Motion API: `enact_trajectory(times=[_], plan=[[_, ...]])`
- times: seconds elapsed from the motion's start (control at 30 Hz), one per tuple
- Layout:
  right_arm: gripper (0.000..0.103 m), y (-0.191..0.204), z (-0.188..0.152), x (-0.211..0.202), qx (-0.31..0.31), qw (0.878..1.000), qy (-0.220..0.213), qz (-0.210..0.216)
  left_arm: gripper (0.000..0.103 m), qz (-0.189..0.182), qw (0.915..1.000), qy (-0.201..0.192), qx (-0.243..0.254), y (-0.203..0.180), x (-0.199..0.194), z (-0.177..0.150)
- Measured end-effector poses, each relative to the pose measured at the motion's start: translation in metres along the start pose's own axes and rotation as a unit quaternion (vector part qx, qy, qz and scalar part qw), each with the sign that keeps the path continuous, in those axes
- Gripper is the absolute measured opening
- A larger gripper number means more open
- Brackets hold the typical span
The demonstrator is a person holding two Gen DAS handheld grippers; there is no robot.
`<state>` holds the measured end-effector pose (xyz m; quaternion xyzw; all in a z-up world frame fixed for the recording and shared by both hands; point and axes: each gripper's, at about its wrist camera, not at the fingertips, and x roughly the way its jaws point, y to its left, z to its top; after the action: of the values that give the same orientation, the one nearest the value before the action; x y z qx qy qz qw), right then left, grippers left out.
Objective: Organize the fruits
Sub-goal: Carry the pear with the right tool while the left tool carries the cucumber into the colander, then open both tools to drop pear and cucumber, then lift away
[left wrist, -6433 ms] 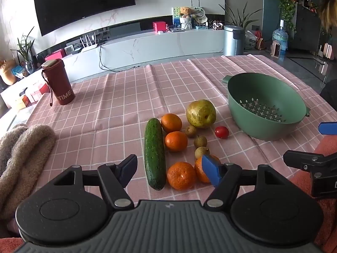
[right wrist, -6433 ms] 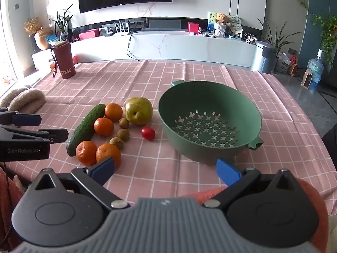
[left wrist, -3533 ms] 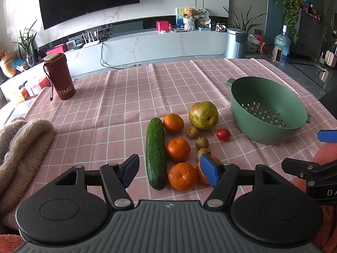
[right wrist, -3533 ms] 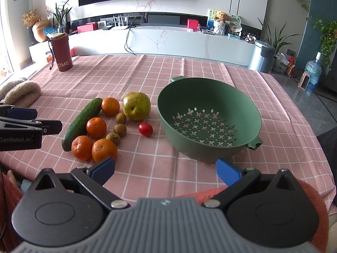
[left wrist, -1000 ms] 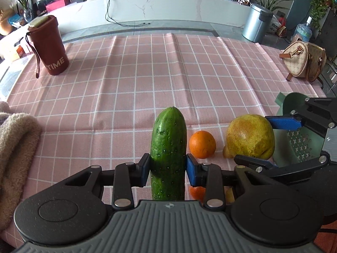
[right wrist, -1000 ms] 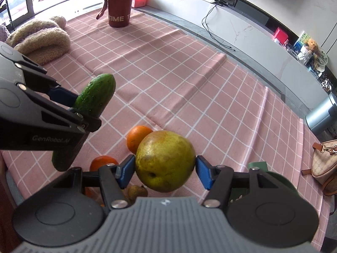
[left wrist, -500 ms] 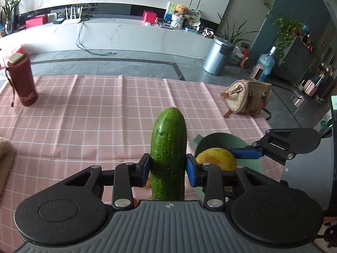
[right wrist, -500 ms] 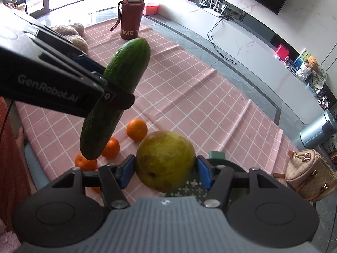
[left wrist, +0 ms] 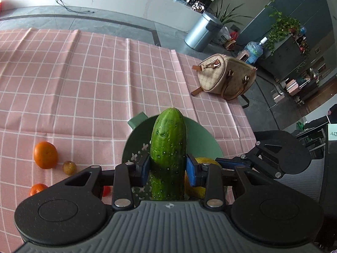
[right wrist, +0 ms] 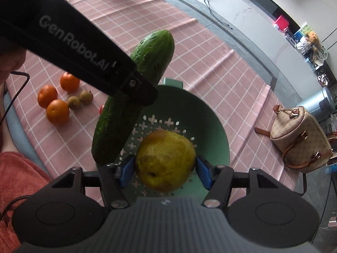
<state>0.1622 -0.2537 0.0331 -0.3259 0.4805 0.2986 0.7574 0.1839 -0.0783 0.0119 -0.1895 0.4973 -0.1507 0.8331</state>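
Left wrist view: left gripper (left wrist: 168, 169) clamps the cucumber (left wrist: 168, 147) between both blue pads, long green body pointing out over the green colander (left wrist: 202, 137).
Alongside: right gripper (left wrist: 219, 164) hangs just right, yellow pear (left wrist: 202, 160) barely peeking (mostly hidden).
Cloth: one orange (left wrist: 45, 155) and a small brown fruit (left wrist: 69, 167) sit on the pink checked tablecloth (left wrist: 84, 84).
Right wrist view: right gripper (right wrist: 165, 171) hugs the pear (right wrist: 165, 161) above the colander's (right wrist: 219, 135) holes.
Beside it: cucumber (right wrist: 134, 97) tilted over the rim; three oranges (right wrist: 58, 111) left; a handbag (right wrist: 299, 139) far right.
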Motion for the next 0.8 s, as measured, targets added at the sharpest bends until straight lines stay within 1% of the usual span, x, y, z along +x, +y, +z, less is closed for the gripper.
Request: enact_trajectory(times=[0.17,0.3,0.37,0.57,0.7,0.8], plan=[[0.059,-0.010,-0.010,0.031,-0.006,0.999,0.028,0.027,0.040,0.018,0.9990,0.041,0.000,0.002,0.031,-0.004],[0.059,-0.016,-0.011,0.049,-0.008,0.998,0.041,0.047,0.040,0.026,0.9979,0.060,0.005,0.000,0.047,-0.003],[0.059,-0.017,-0.012,0.055,-0.010,0.998,0.045,0.053,0.040,0.036,0.9968,0.070,0.014,-0.002,0.056,-0.003],[0.059,-0.024,-0.011,0.071,-0.014,0.996,0.054,0.068,0.040,0.048,0.9951,0.084,0.020,-0.006,0.070,0.000],[0.060,-0.022,-0.011,0.080,-0.017,0.995,0.059,0.075,0.041,0.055,0.9942,0.091,0.014,-0.003,0.079,0.004],[0.060,-0.024,-0.009,0.079,-0.015,0.996,0.050,0.079,0.041,0.062,0.9936,0.093,0.020,-0.005,0.084,0.007]])
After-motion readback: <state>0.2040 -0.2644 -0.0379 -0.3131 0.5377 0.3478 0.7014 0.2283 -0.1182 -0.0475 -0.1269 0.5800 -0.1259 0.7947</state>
